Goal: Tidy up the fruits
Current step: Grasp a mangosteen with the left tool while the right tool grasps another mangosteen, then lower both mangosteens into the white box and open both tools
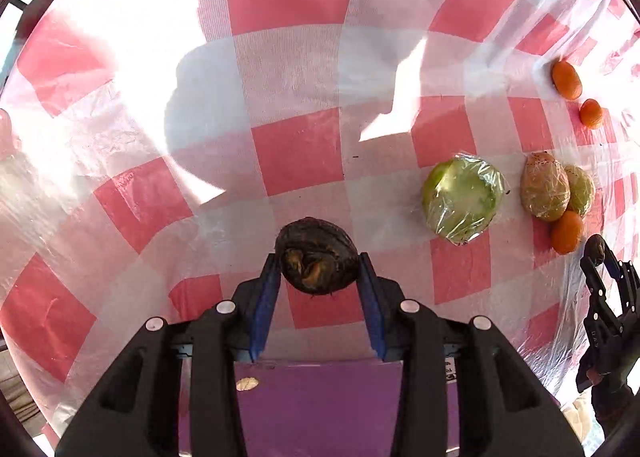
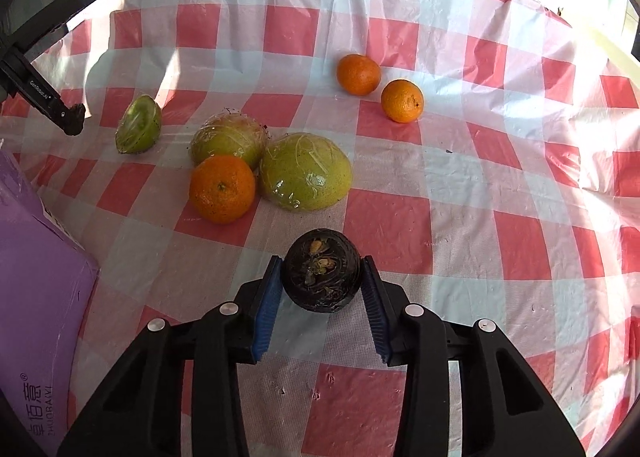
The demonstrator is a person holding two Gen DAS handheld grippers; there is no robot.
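Left gripper [image 1: 318, 271]: jaws closed on a dark, shrivelled round fruit [image 1: 318, 255], blue pads pressed against both its sides, low centre of the left wrist view, above the checked red-and-white cloth [image 1: 296, 153] covering the desk. A purple box [image 1: 320, 401] sits at the bottom of that frame, under the gripper.

Right gripper [image 2: 322, 273]: jaws likewise holding a second dark fruit [image 2: 321, 270], lower centre of the right wrist view, pads touching it on left and right.

Loose fruit on the cloth, right wrist view:
- Large orange [image 2: 222, 189], left of centre, touching two plastic-wrapped green fruit halves: one behind it [image 2: 228, 139], one to its right, dome side up [image 2: 306, 171].
- Third wrapped green half [image 2: 139, 125], farther left, tilted on edge, apart from that cluster.
- Two smaller oranges, upper centre [image 2: 358, 74] and just right of it [image 2: 402, 101], near each other, well apart from the cluster.

The purple box also shows at the lower left edge of this view; the other gripper enters at the upper left.

Strong sunlight washes out the upper left of the left wrist view.
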